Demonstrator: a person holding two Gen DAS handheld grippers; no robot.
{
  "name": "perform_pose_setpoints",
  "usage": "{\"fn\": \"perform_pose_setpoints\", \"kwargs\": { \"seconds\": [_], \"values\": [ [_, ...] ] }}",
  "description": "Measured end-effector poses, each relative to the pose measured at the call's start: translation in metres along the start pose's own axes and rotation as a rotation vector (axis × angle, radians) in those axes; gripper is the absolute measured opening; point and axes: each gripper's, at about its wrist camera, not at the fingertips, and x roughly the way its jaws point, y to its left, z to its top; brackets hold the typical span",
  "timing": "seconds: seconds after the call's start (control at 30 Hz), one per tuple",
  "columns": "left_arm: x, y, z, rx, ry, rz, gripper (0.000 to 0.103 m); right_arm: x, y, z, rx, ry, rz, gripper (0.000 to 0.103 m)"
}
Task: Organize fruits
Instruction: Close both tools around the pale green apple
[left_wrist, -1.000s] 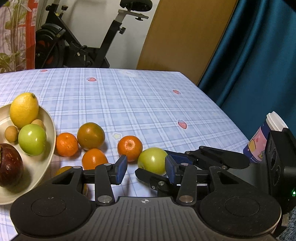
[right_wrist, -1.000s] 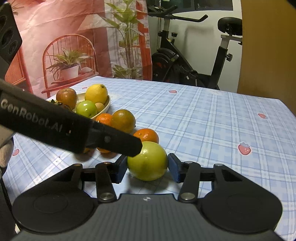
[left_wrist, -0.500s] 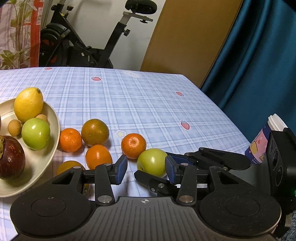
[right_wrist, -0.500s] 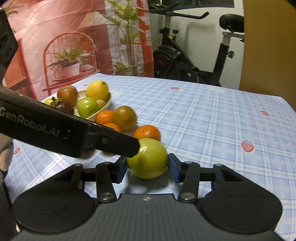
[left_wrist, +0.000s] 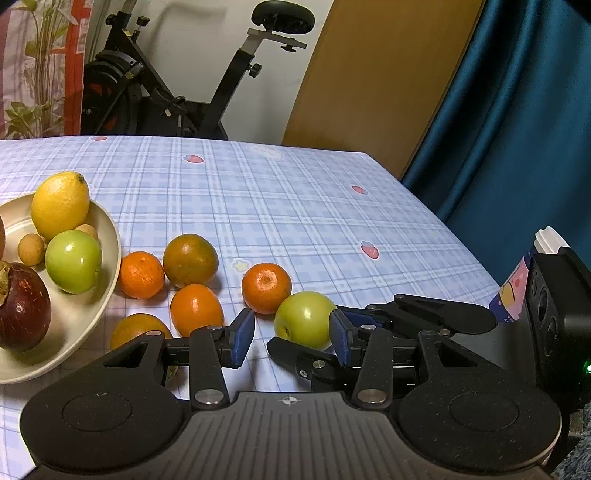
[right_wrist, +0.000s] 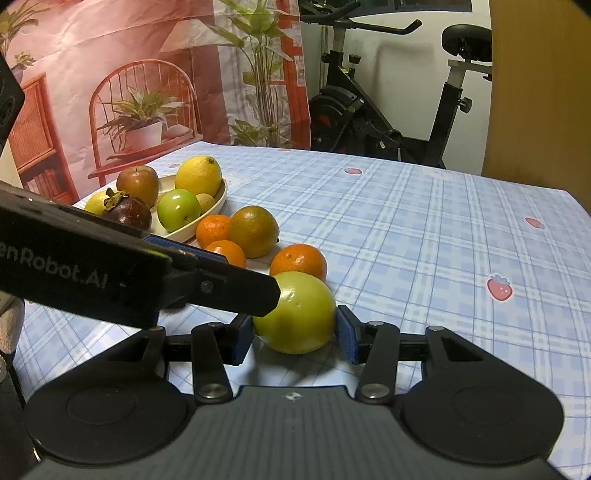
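Observation:
A green apple rests on the checked tablecloth with my right gripper shut on it, a blue pad against each side. In the left wrist view the same apple lies just beyond my left gripper, which stands open with nothing between its pads. One left finger reaches across, its tip at the apple's upper left side. Several oranges and a greenish one lie loose beside a cream bowl. The bowl holds a lemon, a green apple, a mangosteen and small round fruits.
A lidded pink and blue cup stands near the table's right edge behind my right gripper's body. A red apple sits at the bowl's far side. An exercise bike and a blue curtain stand past the table.

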Motion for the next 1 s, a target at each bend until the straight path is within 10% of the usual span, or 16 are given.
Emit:
{"fn": "perform_pose_setpoints", "kwargs": {
  "seconds": [1.0],
  "values": [
    [0.025,-0.003,0.002,-0.012,0.06,-0.047,0.05,-0.002,-0.005,-0.001,0.023,0.002,0.015,0.051]
  ]
}}
